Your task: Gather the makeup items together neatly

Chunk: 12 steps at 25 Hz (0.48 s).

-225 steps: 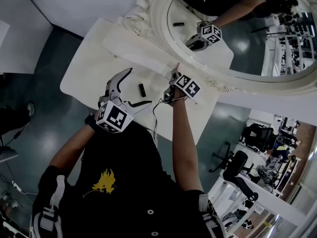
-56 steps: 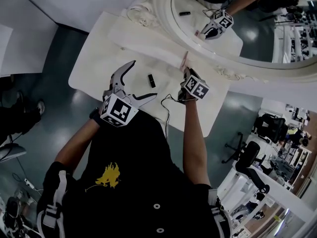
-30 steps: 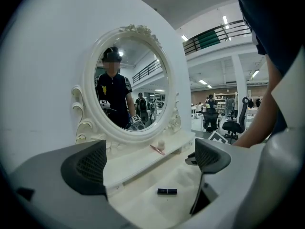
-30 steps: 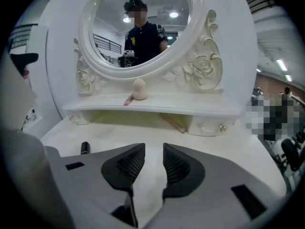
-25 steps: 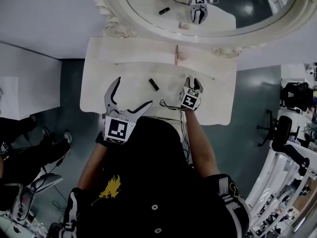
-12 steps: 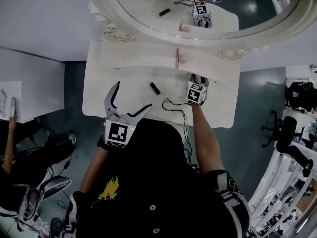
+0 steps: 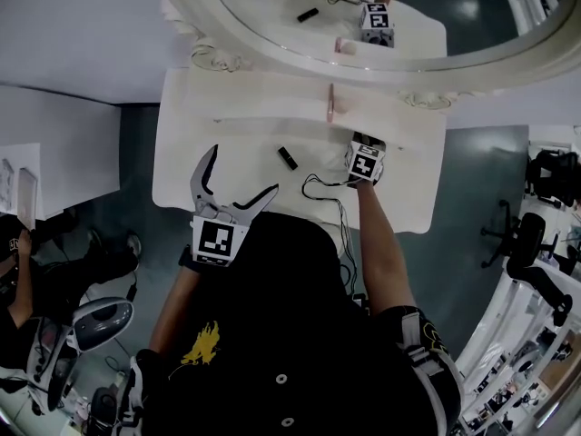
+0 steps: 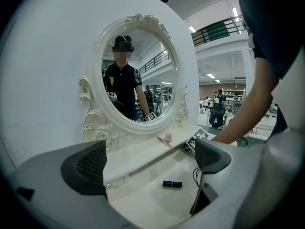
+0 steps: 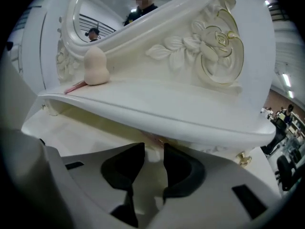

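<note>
Head view, left to right.

- Left gripper (image 7: 245, 169): jaws spread wide and empty, over the front of the worktop (image 7: 182, 157).
- Black lipstick (image 7: 287, 157): lies on the worktop at 2 o'clock from the left gripper, not touching it.
- Right gripper (image 9: 152, 148): at 3 o'clock of the lipstick, with its tips under the lip of the shelf (image 7: 254, 98). The jaws have just been closing and a narrow gap remains. Only pale worktop shows through it, and nothing is gripped.
- Pink brush (image 7: 330, 103) and beige sponge (image 9: 96, 67): on the shelf, at 11 o'clock from the right gripper.
</note>
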Each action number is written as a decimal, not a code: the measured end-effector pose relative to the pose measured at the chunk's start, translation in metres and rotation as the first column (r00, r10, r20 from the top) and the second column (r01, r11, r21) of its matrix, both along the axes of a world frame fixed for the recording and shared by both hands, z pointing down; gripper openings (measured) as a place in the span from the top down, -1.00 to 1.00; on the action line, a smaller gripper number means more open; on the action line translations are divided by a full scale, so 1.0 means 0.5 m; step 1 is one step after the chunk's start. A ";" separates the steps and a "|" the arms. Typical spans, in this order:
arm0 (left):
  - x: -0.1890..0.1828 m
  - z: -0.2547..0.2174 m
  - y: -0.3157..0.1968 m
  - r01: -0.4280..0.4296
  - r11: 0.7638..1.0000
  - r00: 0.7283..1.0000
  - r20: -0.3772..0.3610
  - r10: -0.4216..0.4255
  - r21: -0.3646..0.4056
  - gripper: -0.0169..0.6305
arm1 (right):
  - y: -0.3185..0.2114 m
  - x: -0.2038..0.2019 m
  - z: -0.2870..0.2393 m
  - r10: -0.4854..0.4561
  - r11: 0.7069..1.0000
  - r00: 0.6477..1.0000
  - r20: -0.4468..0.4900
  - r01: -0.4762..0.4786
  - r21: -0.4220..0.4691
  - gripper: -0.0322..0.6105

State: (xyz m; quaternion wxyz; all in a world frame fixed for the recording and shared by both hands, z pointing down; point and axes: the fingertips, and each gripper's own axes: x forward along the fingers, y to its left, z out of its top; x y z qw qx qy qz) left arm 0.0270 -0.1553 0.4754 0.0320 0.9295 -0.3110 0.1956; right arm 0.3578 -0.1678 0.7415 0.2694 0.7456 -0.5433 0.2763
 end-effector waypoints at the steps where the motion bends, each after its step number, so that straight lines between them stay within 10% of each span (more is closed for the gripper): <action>1: -0.003 0.004 0.000 0.003 1.000 1.000 0.010 -0.003 -0.010 -0.84 | -0.002 -0.001 0.001 -0.012 1.000 1.000 0.021 0.012 -0.008 0.46; 12: -0.007 0.010 0.010 -0.004 1.000 1.000 0.011 0.005 -0.026 -0.84 | -0.008 -0.026 0.006 -0.057 0.997 0.997 0.045 0.059 -0.052 0.85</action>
